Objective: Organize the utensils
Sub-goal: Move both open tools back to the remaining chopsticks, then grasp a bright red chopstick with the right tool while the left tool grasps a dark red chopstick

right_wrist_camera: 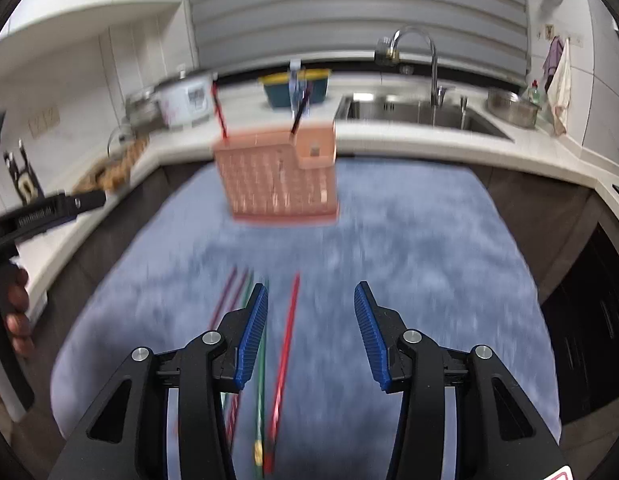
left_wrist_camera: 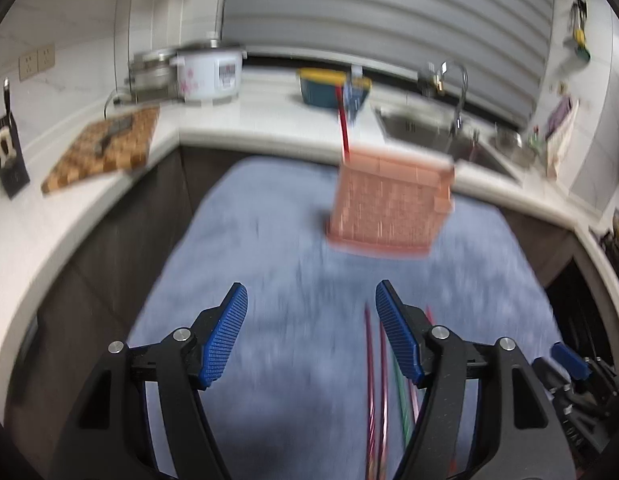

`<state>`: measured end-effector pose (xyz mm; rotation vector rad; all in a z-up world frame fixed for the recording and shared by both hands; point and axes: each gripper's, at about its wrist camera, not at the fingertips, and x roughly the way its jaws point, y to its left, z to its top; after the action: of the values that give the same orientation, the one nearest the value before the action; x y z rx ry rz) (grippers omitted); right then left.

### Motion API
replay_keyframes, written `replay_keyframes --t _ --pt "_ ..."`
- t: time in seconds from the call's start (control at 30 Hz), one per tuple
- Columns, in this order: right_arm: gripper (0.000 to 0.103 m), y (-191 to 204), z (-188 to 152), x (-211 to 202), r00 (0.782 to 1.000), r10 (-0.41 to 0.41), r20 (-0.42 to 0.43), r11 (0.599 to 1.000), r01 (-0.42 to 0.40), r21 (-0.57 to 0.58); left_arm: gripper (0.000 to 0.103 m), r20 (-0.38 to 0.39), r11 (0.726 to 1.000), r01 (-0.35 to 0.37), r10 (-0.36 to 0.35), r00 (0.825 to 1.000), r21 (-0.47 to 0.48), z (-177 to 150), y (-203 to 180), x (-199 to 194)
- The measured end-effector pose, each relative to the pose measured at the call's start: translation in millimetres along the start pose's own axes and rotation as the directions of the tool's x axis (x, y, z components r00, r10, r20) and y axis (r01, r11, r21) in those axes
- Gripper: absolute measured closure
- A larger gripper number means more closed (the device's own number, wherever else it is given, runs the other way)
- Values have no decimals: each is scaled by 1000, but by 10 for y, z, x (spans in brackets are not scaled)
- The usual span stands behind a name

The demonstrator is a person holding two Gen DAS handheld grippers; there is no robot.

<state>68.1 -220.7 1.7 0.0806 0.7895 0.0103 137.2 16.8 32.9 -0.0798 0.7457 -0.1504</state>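
Note:
A pink slotted utensil holder [left_wrist_camera: 389, 204] [right_wrist_camera: 279, 172] stands on a blue cloth [left_wrist_camera: 269, 280] [right_wrist_camera: 389, 248]. A red chopstick [left_wrist_camera: 343, 124] [right_wrist_camera: 219, 114] sticks up from it; the right wrist view also shows a dark one [right_wrist_camera: 299, 118]. Several loose chopsticks, dark red, green and red, lie on the cloth [left_wrist_camera: 375, 380] [right_wrist_camera: 285, 344]. My left gripper [left_wrist_camera: 311, 336] is open and empty, just left of them. My right gripper [right_wrist_camera: 311, 340] is open and empty above the red chopstick. Both views are blurred.
A white counter [left_wrist_camera: 229, 128] runs around the cloth. It holds a checkered cutting board [left_wrist_camera: 105, 146], a rice cooker [left_wrist_camera: 209, 74], a teal and yellow bin [right_wrist_camera: 295, 86] and a sink with faucet [right_wrist_camera: 421, 108]. The left gripper's arm [right_wrist_camera: 45, 212] shows at the left.

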Motion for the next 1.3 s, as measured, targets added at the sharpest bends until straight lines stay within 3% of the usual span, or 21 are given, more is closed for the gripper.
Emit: replay_keyframes --t 0.23,0.43,0.7,1.03,1.3 --pt "60 109 -630 184 994 -3 -112 1000 3 3 40 -155 1000 -3 6 988 16 -729 3 84" --pt "61 92 -798 285 990 -5 -142 999 10 36 40 -191 999 -8 14 982 34 -1033 -36 63" --pt "70 139 -828 391 986 6 -164 999 3 53 40 -203 999 -9 16 979 38 -1151 -62 71" --pt "90 205 -874 497 980 25 -200 999 -16 45 40 -224 999 0 11 974 50 -1243 -117 87" --pt "90 247 -912 491 978 36 -203 999 -29 34 40 -239 999 2 10 971 51 -1284 -136 119"
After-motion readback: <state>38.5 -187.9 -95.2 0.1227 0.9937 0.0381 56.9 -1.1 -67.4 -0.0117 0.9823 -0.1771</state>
